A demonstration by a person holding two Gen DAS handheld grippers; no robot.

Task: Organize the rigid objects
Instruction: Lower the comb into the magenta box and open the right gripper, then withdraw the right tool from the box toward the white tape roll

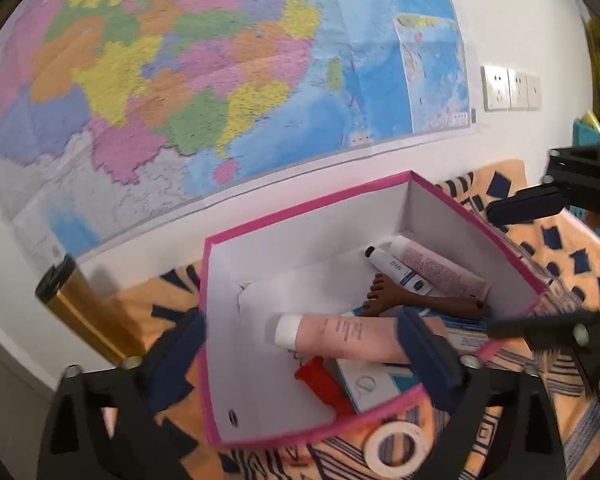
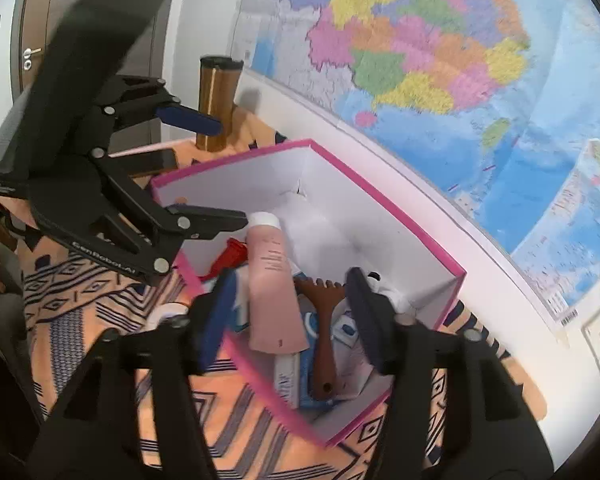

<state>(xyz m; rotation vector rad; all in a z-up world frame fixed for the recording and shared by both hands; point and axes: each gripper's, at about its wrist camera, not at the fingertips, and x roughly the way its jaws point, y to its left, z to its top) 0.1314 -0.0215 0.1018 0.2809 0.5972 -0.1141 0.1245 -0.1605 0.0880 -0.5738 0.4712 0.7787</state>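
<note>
A pink-edged white box (image 1: 292,236) (image 2: 380,200) stands on the patterned cloth. It holds a pink tube (image 1: 340,336) (image 2: 272,280), a brown wooden scratcher (image 1: 412,300) (image 2: 324,340), a red item (image 1: 320,380) (image 2: 230,258), two more tubes (image 1: 432,268) and a white-blue packet (image 1: 372,388). My left gripper (image 1: 300,356) is open and empty, one finger outside the box wall, one over the pink tube. My right gripper (image 2: 292,316) is open and empty above the box's contents. It also shows at the right of the left wrist view (image 1: 512,268); the left gripper shows in the right wrist view (image 2: 220,168).
A roll of white tape (image 1: 396,448) lies on the cloth in front of the box. A gold bottle with a black cap (image 1: 80,312) (image 2: 216,100) stands by the wall. A dark phone (image 2: 152,162) lies near it. A map (image 1: 220,80) covers the wall behind.
</note>
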